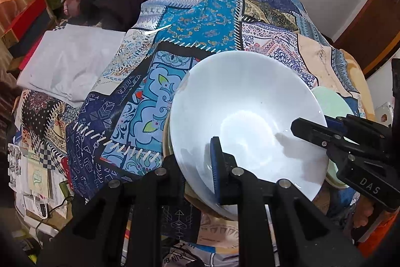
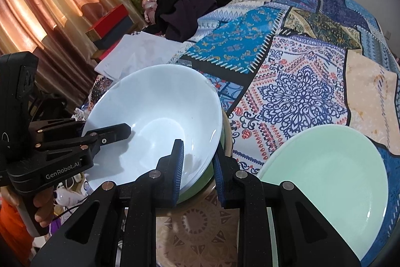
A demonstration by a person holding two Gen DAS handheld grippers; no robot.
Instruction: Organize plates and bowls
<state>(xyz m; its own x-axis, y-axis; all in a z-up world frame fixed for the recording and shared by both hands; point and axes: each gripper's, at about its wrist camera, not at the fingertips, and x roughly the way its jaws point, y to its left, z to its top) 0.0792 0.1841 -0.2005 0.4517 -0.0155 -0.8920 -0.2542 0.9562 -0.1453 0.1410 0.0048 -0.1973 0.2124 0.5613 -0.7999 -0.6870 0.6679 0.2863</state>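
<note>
1. Left tool (image 1: 200,172) is clamped on the near rim of the white bowl (image 1: 245,116), one blue pad inside the bowl, the other finger outside and hidden behind the wall
2. Right tool (image 2: 197,167) pinches the opposite rim of the same white bowl (image 2: 155,111), blue pads on either side of the wall
3. Both tools carry that bowl together, tilted, over a greenish dish (image 2: 200,189) that peeks out right beneath it
4. A pale green plate (image 2: 330,182) lies just beside the bowl on the bed's patchwork cover (image 2: 300,81), near its front edge
5. Farther back, a folded white cloth (image 1: 70,66) lies at the bed's left edge, dark clothes (image 2: 187,1) heaped beyond it
</note>
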